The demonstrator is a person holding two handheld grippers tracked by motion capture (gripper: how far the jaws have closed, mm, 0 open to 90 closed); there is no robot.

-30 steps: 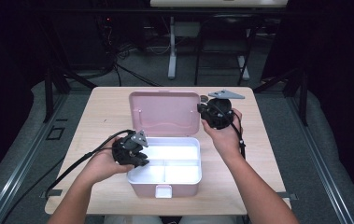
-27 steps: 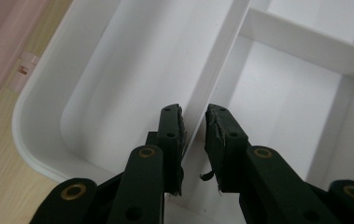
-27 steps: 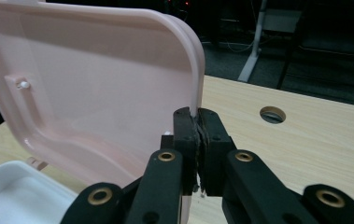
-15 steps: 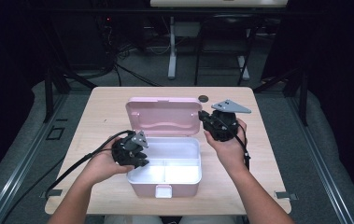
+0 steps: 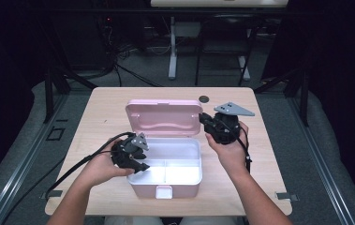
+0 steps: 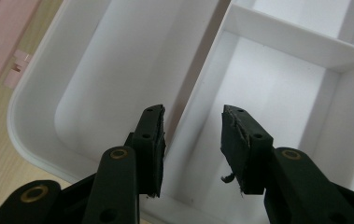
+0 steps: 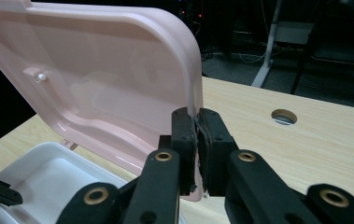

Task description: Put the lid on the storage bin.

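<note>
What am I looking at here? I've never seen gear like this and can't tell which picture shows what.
A person sits at a wooden table and holds a hand-operated two-jaw gripper in each hand; there is no robot arm. The high view looks down from above. The other two pictures come from cameras riding on the grippers, looking along their black jaws. On the table stands a pink lunch box with a white divided inside, its lid raised. The right gripper is shut on the lid's edge. The left gripper hangs over the box's inner divider; its jaws have just been opening, with nothing pressed between them.
</note>
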